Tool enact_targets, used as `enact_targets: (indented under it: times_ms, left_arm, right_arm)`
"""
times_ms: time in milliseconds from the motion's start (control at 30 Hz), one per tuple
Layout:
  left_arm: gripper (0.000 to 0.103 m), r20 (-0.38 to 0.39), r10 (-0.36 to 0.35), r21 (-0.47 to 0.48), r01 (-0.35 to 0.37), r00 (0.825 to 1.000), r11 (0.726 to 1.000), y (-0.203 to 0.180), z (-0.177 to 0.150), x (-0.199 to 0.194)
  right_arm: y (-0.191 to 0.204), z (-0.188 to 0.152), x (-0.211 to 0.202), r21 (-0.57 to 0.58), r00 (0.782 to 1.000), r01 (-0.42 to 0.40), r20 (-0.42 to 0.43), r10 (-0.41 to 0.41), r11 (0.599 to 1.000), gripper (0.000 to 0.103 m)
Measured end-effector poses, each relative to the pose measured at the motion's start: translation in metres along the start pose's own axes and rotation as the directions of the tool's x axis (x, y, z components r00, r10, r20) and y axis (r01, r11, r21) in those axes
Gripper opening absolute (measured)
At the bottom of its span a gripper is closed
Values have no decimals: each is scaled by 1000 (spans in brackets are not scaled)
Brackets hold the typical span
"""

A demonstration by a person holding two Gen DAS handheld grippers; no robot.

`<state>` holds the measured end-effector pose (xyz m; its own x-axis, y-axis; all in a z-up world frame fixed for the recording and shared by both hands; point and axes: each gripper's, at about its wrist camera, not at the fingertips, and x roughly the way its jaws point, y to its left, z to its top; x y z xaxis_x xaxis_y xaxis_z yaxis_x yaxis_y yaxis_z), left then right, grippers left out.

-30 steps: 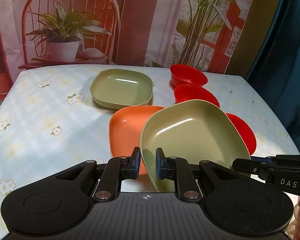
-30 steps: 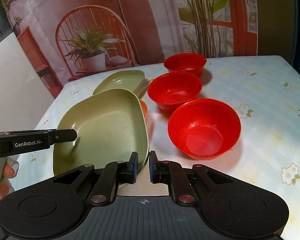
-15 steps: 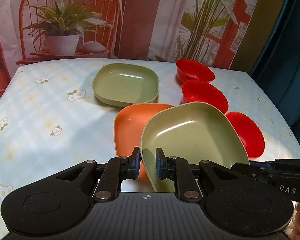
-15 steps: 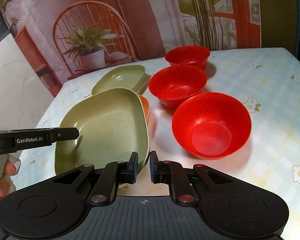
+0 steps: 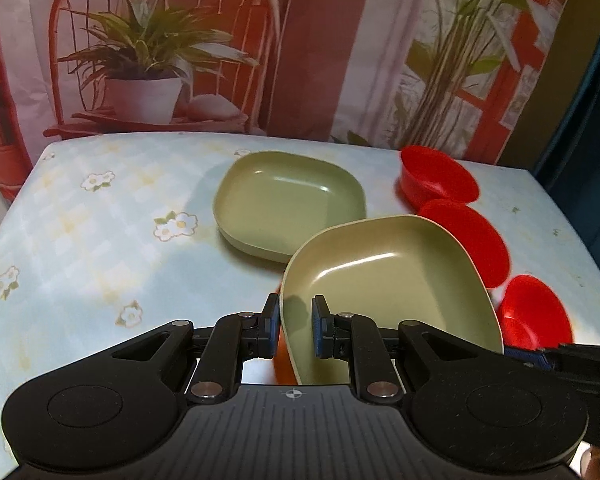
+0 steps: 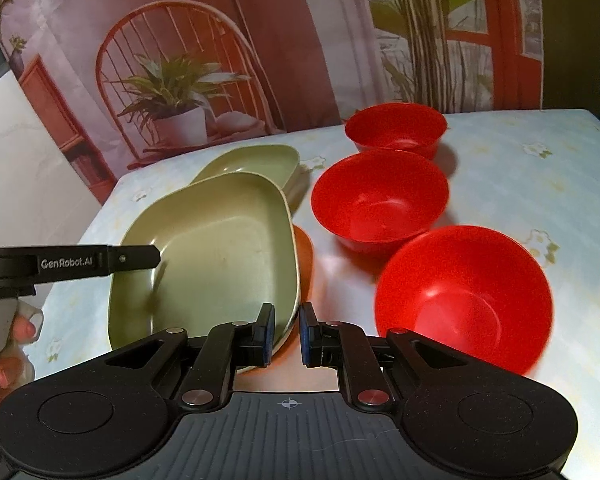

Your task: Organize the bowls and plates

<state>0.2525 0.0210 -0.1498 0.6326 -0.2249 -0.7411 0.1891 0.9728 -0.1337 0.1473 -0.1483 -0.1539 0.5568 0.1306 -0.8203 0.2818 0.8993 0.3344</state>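
A square green plate (image 5: 388,288) hangs tilted above the table, gripped on two opposite rims. My left gripper (image 5: 296,324) is shut on its near-left rim. My right gripper (image 6: 286,332) is shut on its right rim (image 6: 290,280). A second green plate (image 5: 288,200) lies flat on the table just beyond it. Under the held plate lies an orange plate (image 6: 305,256), mostly hidden. Three red bowls (image 6: 396,128) (image 6: 380,200) (image 6: 464,296) stand in a row to the right.
The table (image 5: 80,240) has a pale blue floral cloth, with bare cloth on its left half. A printed backdrop with a chair and plants hangs behind the far edge. A person's hand (image 6: 16,332) holds the left gripper's handle.
Both grippers have carried the green plate forward, toward the far green plate. The orange plate beneath is now almost covered. The bowls have not moved.
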Motion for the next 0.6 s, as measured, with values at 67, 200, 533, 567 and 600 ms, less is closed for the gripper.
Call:
enact_targets:
  times_ms: [67,200,533,567,600]
  left_arm:
    - [17,-9,10,6,-10,1000,1000,1,2,6]
    - [17,-25,13,19,-13,1000,1000,4,1,14]
    - [17,-47,18,20,-17,999,1000,13,-1,24]
    - [17,-48,21,21,-20,999,1000,13,-1,25]
    - [17,-49,22,22,-21,999,1000,13,-1,25]
  right_arm:
    - [2,0,7,-2,1000,7,-12,-7,1000,12]
    - [6,-3,16,-7,999,15,-39,-16,1000,13]
    - [21,-5,18,-83,998,44,-33,-47,996,17]
    - [22,-5,18,-84,998,43,-33,-46,996,18]
    - [22,-4,18,-84,998,41,-34,-44,996,19]
